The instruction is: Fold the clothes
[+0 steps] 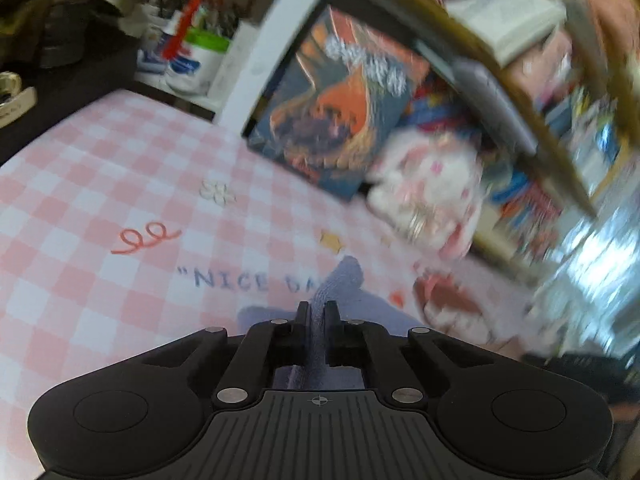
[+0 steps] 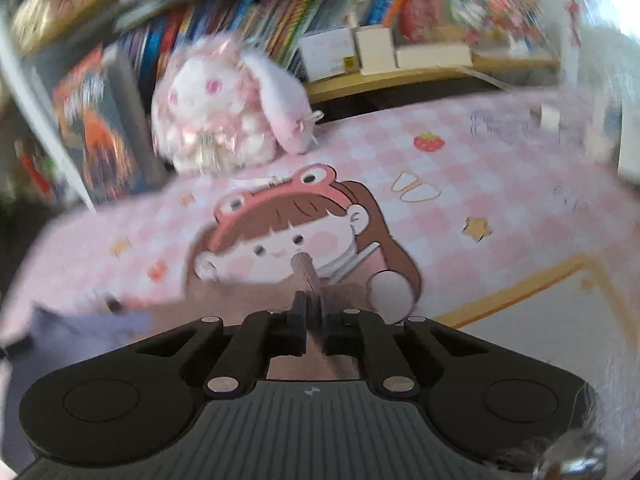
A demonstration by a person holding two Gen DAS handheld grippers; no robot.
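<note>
The left gripper (image 1: pixel 318 312) is clamped tight on a fold of lavender cloth (image 1: pixel 344 280), which pokes up past its fingertips and spreads out beneath them. The right gripper (image 2: pixel 310 312) is pinched just as tight on a strip of fabric (image 2: pixel 306 270) that looks greyish brown from its camera; I cannot tell whether it is the same garment. A patch of lavender cloth also lies off to that gripper's left.

Taking the cartoon girl (image 2: pixel 296 236) printed on the pink checked mat (image 1: pixel 100 200) as the landmark: the right gripper's pinch sits just under her chin, the plush bunny (image 2: pixel 228 108) stands beyond her head at the mat's far edge, and the book (image 1: pixel 332 100) leans to the bunny's left against the shelf.

My guess is the folding is early or midway. Both ends are gripped and the cloth is lifted and bunched, with no flat crease and no finished stack in sight.

Count: two grippers, one garment for certain, one bunny, one mat.
</note>
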